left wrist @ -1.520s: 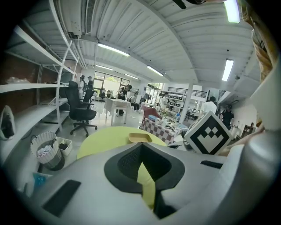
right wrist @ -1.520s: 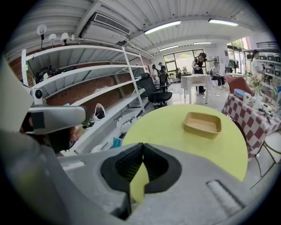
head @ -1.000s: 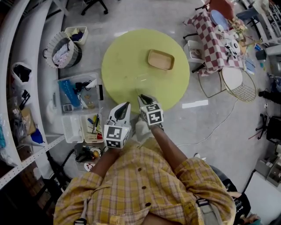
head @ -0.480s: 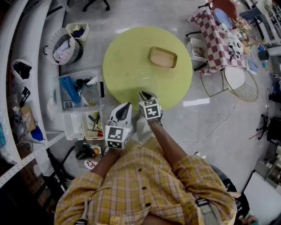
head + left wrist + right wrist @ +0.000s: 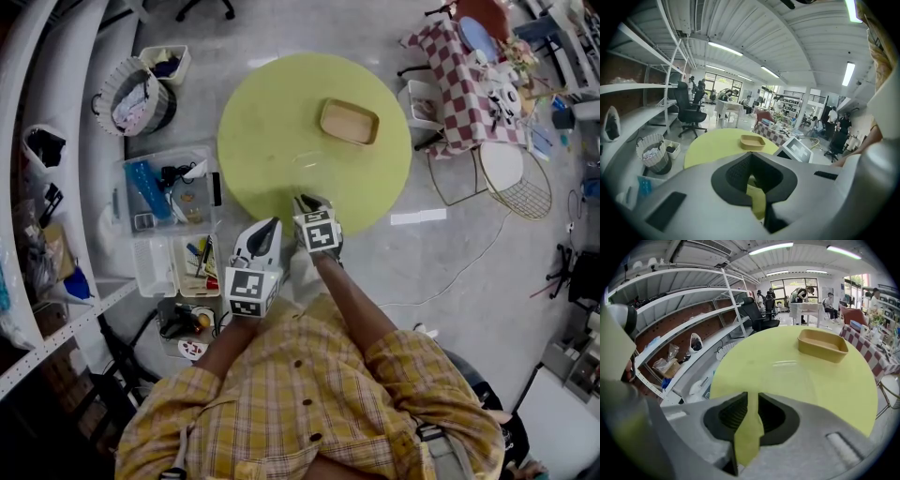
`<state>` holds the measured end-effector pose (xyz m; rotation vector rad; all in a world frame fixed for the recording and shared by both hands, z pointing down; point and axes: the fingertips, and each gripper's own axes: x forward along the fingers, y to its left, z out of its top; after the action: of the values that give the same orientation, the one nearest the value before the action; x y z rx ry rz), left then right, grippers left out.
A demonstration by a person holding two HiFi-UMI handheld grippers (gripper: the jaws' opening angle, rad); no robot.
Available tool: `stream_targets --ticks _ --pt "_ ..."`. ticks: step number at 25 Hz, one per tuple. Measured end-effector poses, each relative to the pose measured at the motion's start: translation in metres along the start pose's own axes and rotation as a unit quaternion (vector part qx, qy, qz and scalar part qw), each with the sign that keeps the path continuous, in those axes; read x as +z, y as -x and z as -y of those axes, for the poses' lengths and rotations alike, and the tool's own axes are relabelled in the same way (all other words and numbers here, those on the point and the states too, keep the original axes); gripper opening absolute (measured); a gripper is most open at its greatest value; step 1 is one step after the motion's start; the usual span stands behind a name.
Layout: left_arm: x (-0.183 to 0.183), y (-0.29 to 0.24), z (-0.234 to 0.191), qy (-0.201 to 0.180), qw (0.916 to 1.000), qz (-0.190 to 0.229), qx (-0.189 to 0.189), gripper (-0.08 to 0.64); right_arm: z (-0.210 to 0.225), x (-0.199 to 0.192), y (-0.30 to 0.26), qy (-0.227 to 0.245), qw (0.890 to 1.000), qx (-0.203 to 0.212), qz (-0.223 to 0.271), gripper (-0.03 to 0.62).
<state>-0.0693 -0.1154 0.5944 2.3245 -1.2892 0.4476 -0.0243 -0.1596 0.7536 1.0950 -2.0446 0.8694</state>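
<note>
The right gripper (image 5: 307, 200) hovers over the near edge of the round yellow-green table (image 5: 272, 141), its jaws parted by a narrow slit with only tabletop showing between them. The left gripper (image 5: 271, 224) hangs just beside it, short of the table's edge, its jaws seemingly pressed together and empty. On the table, what looks like a clear object (image 5: 792, 364) lies between the right gripper and a shallow tan tray (image 5: 349, 122).

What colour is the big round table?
The table is yellow-green; it shows best in the head view.
</note>
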Motion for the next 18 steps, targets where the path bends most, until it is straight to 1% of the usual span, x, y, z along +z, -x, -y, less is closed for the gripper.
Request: stream_targets --ticks 6,18 --pt "-0.003 -0.003 0.0 -0.001 1.0 -0.005 -0.001 0.005 0.002 -0.008 -0.012 0.004 1.0 0.001 -0.021 0.067" --pt "-0.009 -0.008 -0.002 -0.006 0.9999 -0.013 -0.008 0.005 0.008 -0.017 -0.028 0.009 0.999 -0.011 -0.041 0.067"
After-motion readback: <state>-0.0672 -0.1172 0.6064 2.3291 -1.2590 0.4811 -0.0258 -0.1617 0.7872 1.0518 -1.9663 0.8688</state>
